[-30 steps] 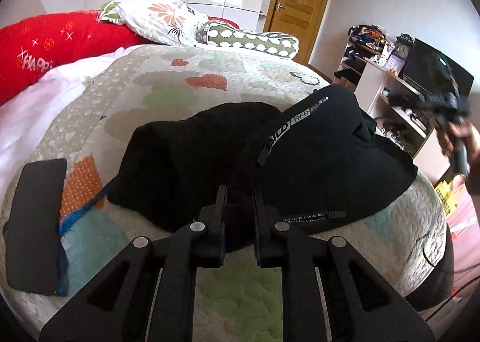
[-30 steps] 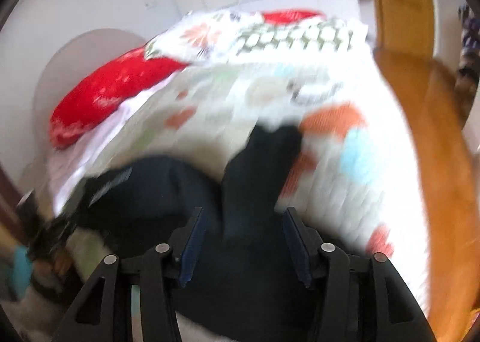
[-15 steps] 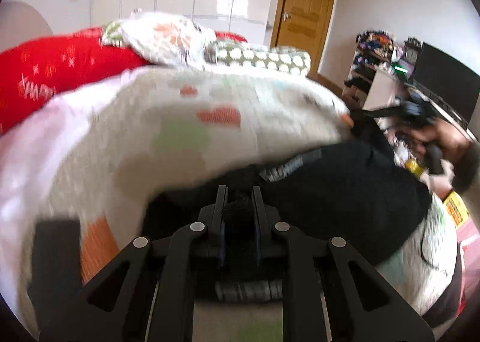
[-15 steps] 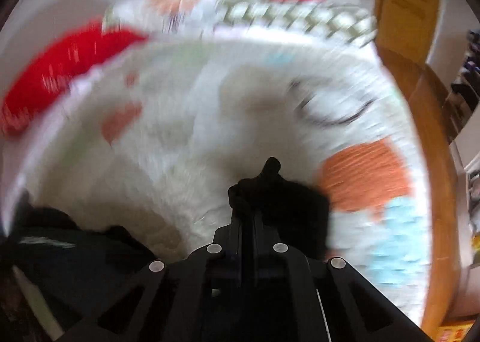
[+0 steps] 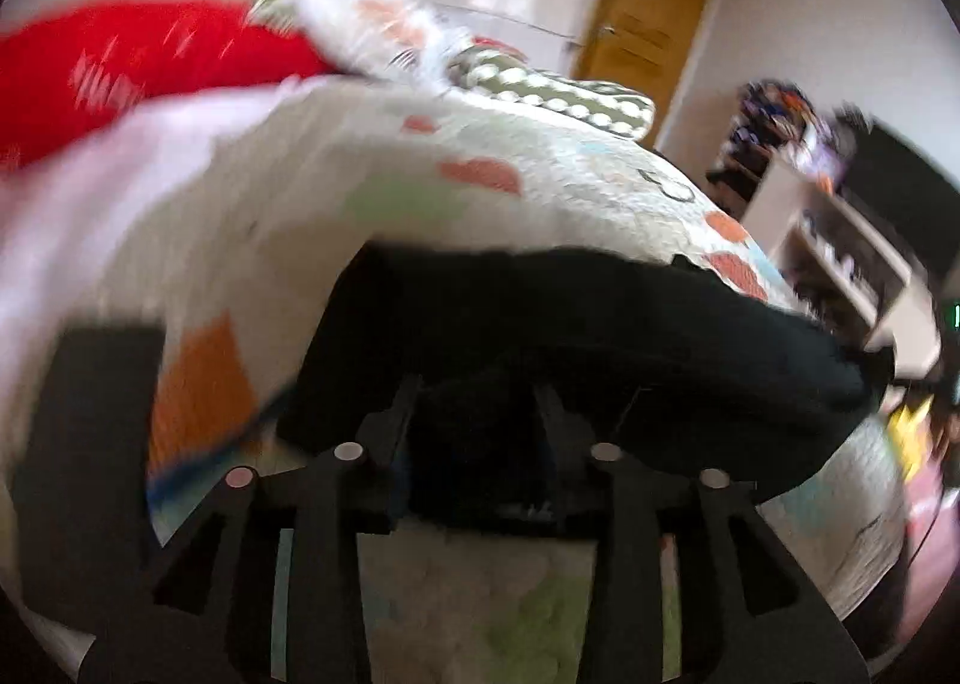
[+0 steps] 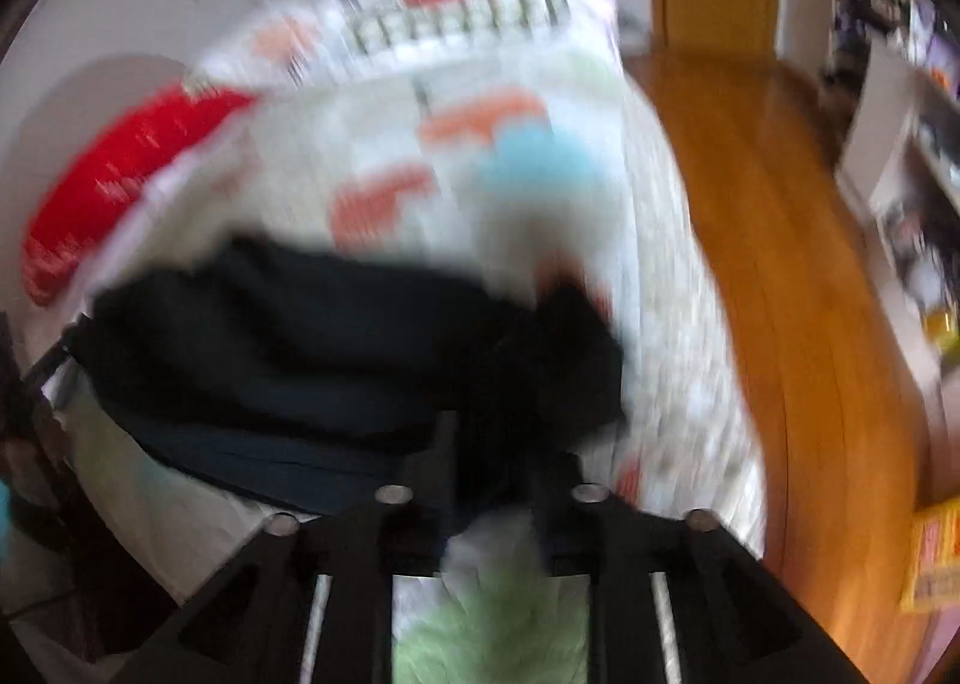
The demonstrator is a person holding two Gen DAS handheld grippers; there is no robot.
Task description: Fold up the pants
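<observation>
On the quilt (image 5: 540, 186), black pants (image 5: 600, 336) lie bunched. Left gripper (image 5: 477, 420) fingers stand spread, fabric between them. Right gripper (image 6: 498, 462) likewise parted around cloth.

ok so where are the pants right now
The pants lie bunched on the quilt near the bed's foot, low in both wrist views; the left gripper and right gripper each straddle a near edge.
</observation>
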